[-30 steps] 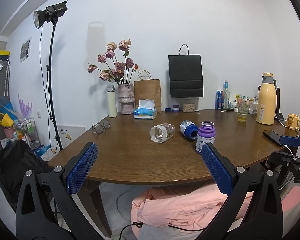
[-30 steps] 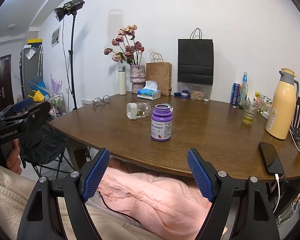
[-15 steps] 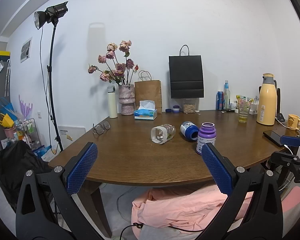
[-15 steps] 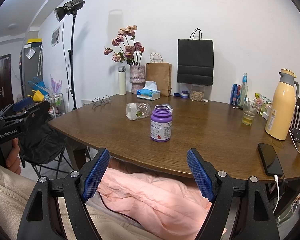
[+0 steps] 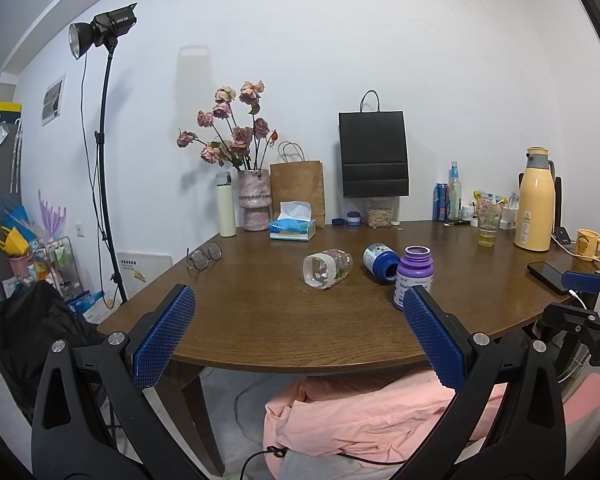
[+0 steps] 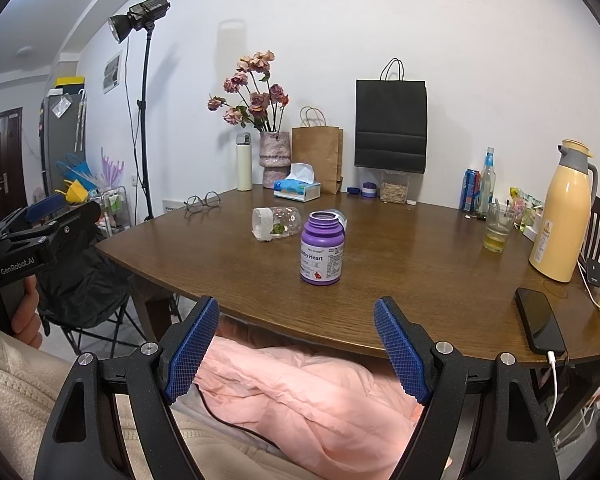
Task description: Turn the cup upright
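Observation:
A clear cup (image 5: pixel 327 269) with a white rim lies on its side near the middle of the brown table (image 5: pixel 260 320), mouth toward me; it also shows in the right wrist view (image 6: pixel 275 223). A blue bottle (image 5: pixel 380 261) lies on its side beside it. A purple bottle (image 6: pixel 322 254) stands upright, open-topped, also in the left wrist view (image 5: pixel 414 276). My left gripper (image 5: pixel 296 332) is open and empty, in front of the table's near edge. My right gripper (image 6: pixel 296 346) is open and empty, short of the edge, facing the purple bottle.
At the back stand a vase of roses (image 5: pixel 254 200), a white flask (image 5: pixel 225 210), a tissue box (image 5: pixel 293 228), paper bags (image 5: pixel 374 156) and a yellow thermos (image 6: pixel 560 216). Glasses (image 5: pixel 204 255), a drinking glass (image 6: pixel 498 228) and a phone (image 6: pixel 538 320) lie on the table.

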A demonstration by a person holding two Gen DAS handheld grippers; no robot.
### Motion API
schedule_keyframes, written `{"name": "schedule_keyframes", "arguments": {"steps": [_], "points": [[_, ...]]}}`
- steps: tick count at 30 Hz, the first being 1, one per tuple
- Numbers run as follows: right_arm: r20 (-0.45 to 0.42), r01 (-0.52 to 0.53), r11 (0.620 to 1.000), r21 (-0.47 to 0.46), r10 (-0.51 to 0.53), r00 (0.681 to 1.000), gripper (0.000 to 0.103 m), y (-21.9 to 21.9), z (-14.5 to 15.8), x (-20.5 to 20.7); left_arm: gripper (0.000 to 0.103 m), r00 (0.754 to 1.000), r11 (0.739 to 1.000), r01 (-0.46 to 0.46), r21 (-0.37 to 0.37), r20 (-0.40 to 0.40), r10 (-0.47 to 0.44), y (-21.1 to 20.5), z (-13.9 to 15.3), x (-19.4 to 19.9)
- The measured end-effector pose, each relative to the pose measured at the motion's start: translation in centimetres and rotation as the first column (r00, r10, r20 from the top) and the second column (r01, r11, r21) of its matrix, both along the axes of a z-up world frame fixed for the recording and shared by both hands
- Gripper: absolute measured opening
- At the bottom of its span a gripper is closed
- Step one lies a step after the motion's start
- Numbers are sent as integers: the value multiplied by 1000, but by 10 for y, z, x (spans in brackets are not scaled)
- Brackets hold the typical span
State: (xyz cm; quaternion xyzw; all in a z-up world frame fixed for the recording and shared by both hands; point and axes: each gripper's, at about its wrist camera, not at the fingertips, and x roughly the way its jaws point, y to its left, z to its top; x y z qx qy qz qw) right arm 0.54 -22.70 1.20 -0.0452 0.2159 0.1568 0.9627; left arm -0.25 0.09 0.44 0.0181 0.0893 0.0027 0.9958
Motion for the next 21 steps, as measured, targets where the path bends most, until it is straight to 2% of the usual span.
{"name": "schedule_keyframes", "arguments": {"steps": [21], "points": [[2, 0, 1000, -3, 0, 1000, 85, -5, -4, 0, 103, 1000, 1000, 3, -5, -9, -3, 0, -2, 1]]}}
